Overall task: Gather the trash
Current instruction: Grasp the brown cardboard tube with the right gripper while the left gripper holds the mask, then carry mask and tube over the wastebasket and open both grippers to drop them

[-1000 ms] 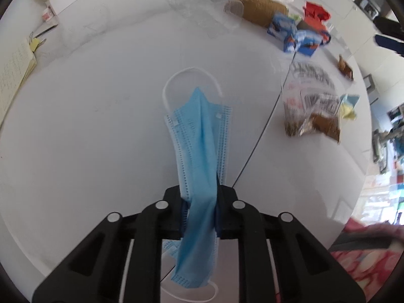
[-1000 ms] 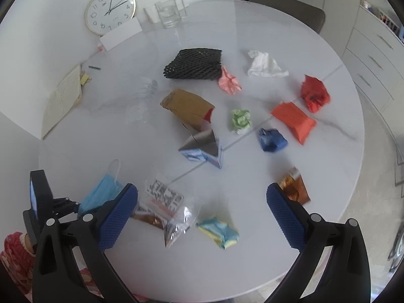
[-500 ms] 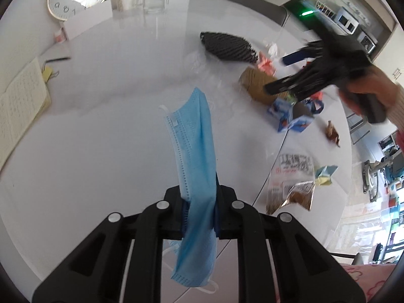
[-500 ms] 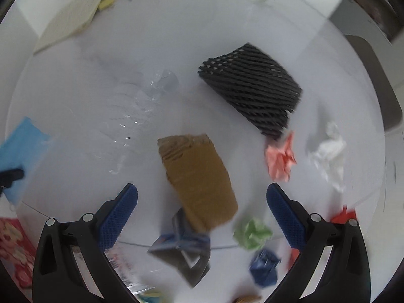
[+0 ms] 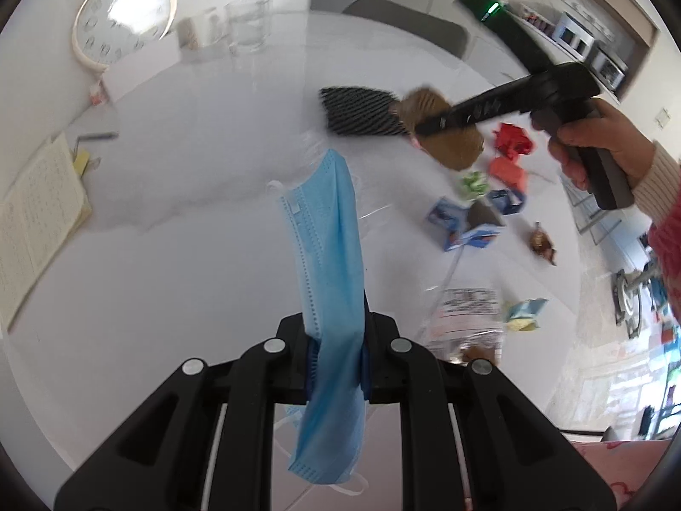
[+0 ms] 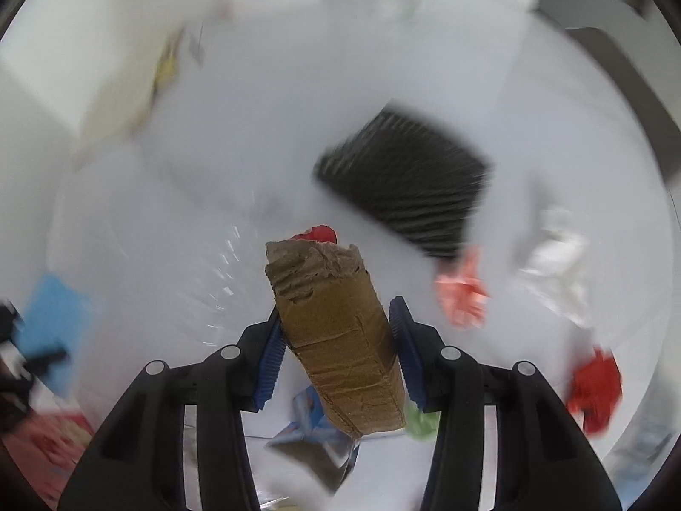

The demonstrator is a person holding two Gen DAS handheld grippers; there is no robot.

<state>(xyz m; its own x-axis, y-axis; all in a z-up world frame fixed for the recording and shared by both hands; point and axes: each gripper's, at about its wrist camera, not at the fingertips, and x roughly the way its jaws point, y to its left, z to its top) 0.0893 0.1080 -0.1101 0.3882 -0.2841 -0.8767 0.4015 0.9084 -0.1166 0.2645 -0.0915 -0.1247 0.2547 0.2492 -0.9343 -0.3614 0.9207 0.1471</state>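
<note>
A blue face mask [image 5: 327,255] hangs pinched between the jaws of my left gripper [image 5: 336,332], clear above the white round table [image 5: 170,255]. A torn brown cardboard piece [image 6: 340,340] sits between the blue pads of my right gripper [image 6: 335,319], whose jaws are closing onto it. The cardboard looks sharp while the table behind it is blurred. In the left wrist view a hand [image 5: 596,144] holds the right gripper [image 5: 421,127] over the brown cardboard [image 5: 455,149], beside the black foam net [image 5: 357,115].
Scattered on the table are a black foam net [image 6: 408,196], pink paper [image 6: 462,294], white tissue [image 6: 553,255], a red wrapper [image 6: 596,387], a blue carton [image 6: 315,430] and clear plastic [image 6: 213,272]. A clock [image 5: 123,21], a glass [image 5: 249,25] and a notebook [image 5: 38,221] line the far left.
My left gripper has risen with the mask, lifting it off the table. My right gripper swung over the cardboard piece and its wide jaws closed in on it.
</note>
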